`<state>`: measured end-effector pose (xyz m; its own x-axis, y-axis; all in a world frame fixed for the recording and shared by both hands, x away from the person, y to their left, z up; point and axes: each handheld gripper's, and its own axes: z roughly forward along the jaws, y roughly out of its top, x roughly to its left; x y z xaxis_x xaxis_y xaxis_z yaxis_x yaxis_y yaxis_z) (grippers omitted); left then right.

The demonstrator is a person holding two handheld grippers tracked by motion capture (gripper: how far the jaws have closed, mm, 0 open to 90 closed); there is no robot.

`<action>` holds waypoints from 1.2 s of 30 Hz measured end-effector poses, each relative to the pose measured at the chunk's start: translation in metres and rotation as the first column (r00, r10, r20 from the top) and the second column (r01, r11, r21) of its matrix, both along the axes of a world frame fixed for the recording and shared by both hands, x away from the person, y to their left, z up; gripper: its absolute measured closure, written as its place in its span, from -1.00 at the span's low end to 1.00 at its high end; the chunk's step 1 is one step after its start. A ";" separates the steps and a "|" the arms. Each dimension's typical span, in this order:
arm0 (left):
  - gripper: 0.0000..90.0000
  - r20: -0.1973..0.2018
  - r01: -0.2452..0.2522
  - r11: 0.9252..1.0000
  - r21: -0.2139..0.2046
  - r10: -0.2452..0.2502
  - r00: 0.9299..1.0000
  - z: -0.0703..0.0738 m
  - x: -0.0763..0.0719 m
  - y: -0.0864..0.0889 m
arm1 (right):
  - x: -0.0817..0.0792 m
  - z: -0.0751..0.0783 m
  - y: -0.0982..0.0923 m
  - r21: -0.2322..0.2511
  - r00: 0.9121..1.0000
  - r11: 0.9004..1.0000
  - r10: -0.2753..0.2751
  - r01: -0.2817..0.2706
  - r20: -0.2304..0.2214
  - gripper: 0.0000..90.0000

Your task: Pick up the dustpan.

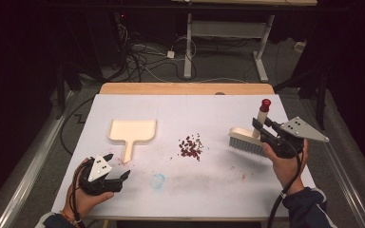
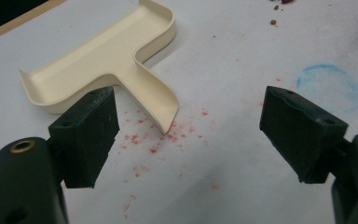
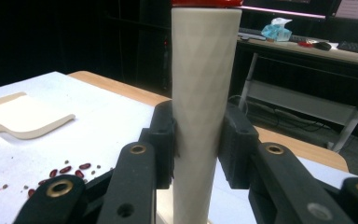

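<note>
My right gripper [image 1: 262, 127] clamps the brush [image 1: 249, 137] by its handle, upright at the table's right; beans [image 1: 190, 147] lie mid-table; my left gripper [image 1: 116, 167] hovers with jaws wide, near the dustpan [image 1: 132, 131] at the left.

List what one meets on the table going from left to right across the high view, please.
Left tool → cream dustpan → blue smudge → pile of red beans → brush → right tool, shut on its handle.
</note>
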<state>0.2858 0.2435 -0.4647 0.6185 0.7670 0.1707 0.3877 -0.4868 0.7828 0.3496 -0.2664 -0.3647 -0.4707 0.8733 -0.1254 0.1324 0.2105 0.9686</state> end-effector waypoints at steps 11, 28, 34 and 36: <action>-0.57 -0.014 0.002 1.000 -0.006 -0.002 1.000 -0.001 0.001 -0.002 | 0.013 0.001 0.007 0.004 1.000 1.000 -0.011 0.011 0.005 0.56; -0.52 -0.141 -0.136 0.990 -0.023 0.132 0.981 -0.010 0.030 -0.009 | 0.030 0.007 0.014 0.025 0.999 0.999 -0.035 0.034 0.022 0.56; -0.47 -0.223 -0.223 0.972 -0.070 0.202 0.954 -0.015 0.059 -0.012 | 0.034 0.010 0.016 0.031 0.998 0.999 -0.043 0.042 0.034 0.56; -0.44 -0.238 -0.254 0.966 -0.058 0.233 0.943 -0.016 0.068 -0.015 | 0.035 0.011 0.016 0.038 0.998 0.998 -0.045 0.044 0.039 0.56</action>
